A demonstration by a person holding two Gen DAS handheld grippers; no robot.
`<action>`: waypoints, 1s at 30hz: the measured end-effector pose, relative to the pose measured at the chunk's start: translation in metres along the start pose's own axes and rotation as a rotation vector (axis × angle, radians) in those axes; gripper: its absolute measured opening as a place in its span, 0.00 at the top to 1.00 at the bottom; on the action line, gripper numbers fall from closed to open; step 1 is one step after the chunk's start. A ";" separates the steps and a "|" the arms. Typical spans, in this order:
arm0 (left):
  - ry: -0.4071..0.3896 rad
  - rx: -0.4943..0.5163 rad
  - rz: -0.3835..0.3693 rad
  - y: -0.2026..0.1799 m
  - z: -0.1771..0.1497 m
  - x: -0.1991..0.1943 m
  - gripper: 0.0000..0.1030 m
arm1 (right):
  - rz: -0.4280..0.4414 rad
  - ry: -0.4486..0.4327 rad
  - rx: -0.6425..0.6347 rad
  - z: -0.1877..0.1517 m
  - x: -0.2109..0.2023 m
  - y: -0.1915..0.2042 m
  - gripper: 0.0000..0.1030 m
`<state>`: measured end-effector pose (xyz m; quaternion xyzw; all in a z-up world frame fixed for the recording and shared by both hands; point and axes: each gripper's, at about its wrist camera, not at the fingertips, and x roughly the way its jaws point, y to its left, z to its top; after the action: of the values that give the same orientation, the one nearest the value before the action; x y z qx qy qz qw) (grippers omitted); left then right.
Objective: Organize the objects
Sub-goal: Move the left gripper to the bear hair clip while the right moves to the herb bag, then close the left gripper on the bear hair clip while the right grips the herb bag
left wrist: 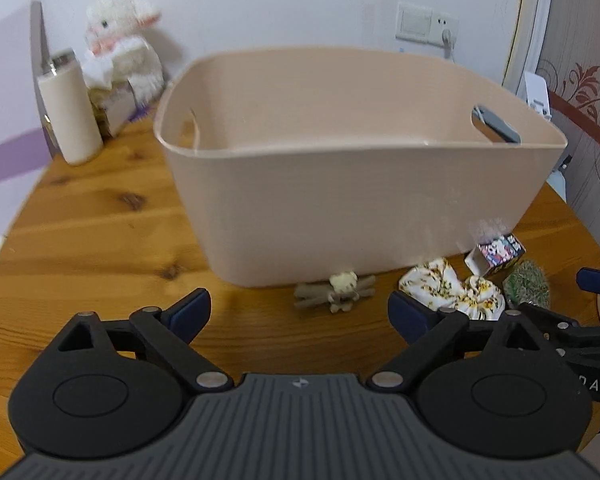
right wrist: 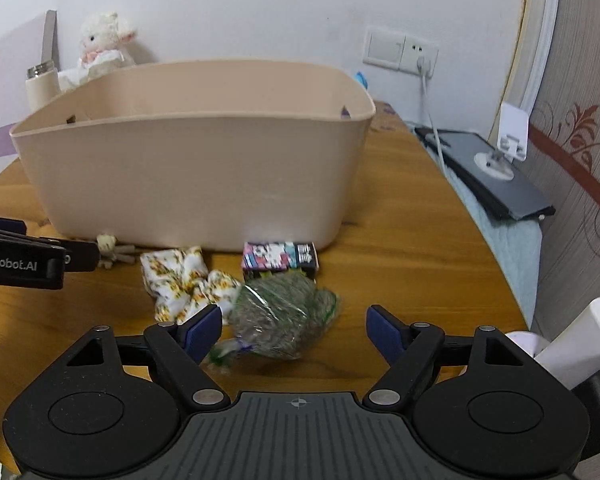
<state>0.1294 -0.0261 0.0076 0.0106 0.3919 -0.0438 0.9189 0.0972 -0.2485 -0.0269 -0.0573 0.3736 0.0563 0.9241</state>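
Observation:
A beige plastic bin (left wrist: 340,184) (right wrist: 196,176) stands on the wooden table. In front of it lie a small bear hair clip (left wrist: 338,291) (right wrist: 110,250), a floral scrunchie (left wrist: 452,288) (right wrist: 184,284), a small printed box (left wrist: 498,254) (right wrist: 280,260) and a green wrapped bundle (left wrist: 528,284) (right wrist: 284,316). My left gripper (left wrist: 300,314) is open, just short of the bear clip. My right gripper (right wrist: 294,332) is open, its fingers either side of the wrapped bundle's near end.
A cream bottle (left wrist: 70,116) (right wrist: 40,84) and a white plush lamb (left wrist: 120,48) (right wrist: 100,44) stand at the back left. A dark flat device (right wrist: 488,176) with a cable lies off the table's right edge, by a patterned wall. A white object (right wrist: 572,344) is near right.

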 end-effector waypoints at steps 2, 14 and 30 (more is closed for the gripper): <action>0.017 -0.011 -0.007 -0.001 -0.001 0.008 0.07 | 0.008 0.007 0.002 -0.002 0.004 -0.001 0.22; 0.013 -0.035 -0.002 -0.006 -0.004 0.039 0.06 | 0.044 0.019 0.020 -0.004 0.024 0.000 0.22; -0.019 0.025 -0.017 0.003 -0.011 0.035 0.60 | 0.068 -0.005 0.051 -0.008 0.017 0.001 0.56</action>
<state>0.1456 -0.0252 -0.0252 0.0183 0.3826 -0.0563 0.9220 0.1039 -0.2473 -0.0444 -0.0210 0.3742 0.0784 0.9238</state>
